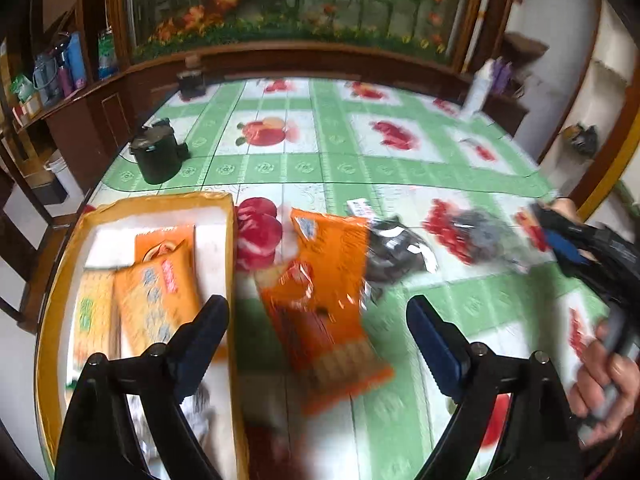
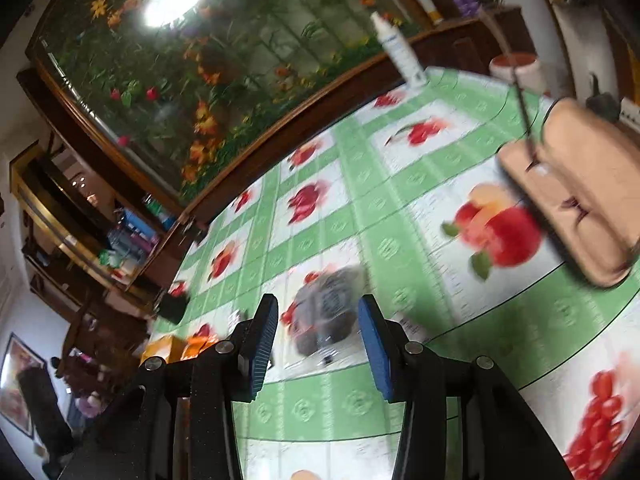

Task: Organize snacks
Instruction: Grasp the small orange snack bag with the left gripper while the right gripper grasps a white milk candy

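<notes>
The left gripper (image 1: 318, 330) is held wide apart and empty; an orange snack packet (image 1: 326, 280) lies on the tablecloth (image 1: 320, 160) between and just beyond its jaws, untouched by either pad. Outboard of its left jaw stands the yellow-rimmed tray (image 1: 68, 240), in which orange packets (image 1: 156, 296) are already laid. The right gripper (image 2: 318, 344) is partly parted and nothing is pinched; a dark crinkled packet (image 2: 326, 312) lies on the cloth just ahead of its gap, and whether the pads touch it cannot be told through the blur.

The step in hand is judged to be picking up loose packets for the tray. It is best done if each packet is centred between the jaws, the tips are lowered to the cloth, and the grip is closed on an edge seam rather than the puffed middle, so that the foil is not slipped or crushed.
</notes>
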`<action>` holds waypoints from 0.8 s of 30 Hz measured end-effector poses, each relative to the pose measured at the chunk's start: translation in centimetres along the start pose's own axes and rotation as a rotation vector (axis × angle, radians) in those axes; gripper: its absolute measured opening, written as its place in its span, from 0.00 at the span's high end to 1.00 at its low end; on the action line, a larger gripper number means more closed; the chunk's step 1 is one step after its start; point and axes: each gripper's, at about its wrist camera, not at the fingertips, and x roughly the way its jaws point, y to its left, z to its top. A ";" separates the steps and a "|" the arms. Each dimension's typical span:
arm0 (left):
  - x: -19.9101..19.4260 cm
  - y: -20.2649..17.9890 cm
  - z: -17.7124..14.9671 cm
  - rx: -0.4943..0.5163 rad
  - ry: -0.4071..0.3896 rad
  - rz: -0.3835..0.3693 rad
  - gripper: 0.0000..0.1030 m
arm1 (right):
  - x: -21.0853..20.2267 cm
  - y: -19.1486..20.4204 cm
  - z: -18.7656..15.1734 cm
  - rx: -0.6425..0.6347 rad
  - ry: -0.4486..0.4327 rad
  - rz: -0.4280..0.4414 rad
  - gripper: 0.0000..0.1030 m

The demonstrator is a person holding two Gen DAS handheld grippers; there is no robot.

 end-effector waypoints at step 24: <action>2.0 -3.0 -0.1 0.041 0.009 -0.041 0.56 | 1.3 -1.6 -0.2 -0.013 0.069 -0.155 0.56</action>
